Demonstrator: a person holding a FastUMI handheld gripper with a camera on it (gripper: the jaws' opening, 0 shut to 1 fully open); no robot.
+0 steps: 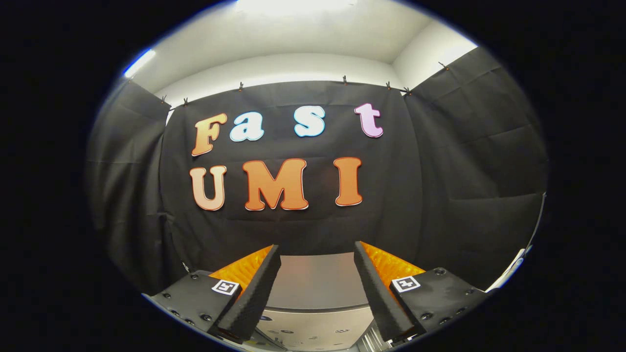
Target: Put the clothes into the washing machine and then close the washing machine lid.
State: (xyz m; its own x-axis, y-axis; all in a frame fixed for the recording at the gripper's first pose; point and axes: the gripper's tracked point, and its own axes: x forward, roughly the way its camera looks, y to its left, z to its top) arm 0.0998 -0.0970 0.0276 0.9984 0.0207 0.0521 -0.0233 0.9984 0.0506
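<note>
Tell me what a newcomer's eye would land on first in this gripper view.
First, the hand-held gripper, whose two ribbed fingers stand wide apart with nothing between them. Between and below them lies the smooth grey top of the washing machine, its lighter front panel nearest the camera. Beyond hangs the creased black cloth booth wall, clipped up under a white ceiling.

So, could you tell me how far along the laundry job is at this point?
Nothing looks done yet. The gripper is open and holds nothing, with no clothes between its fingers. The washer sits just below and ahead of the fingers, with its top looking flat. Whether clothes are inside cannot be told. Loading and closing the lid appear still to do.
</note>
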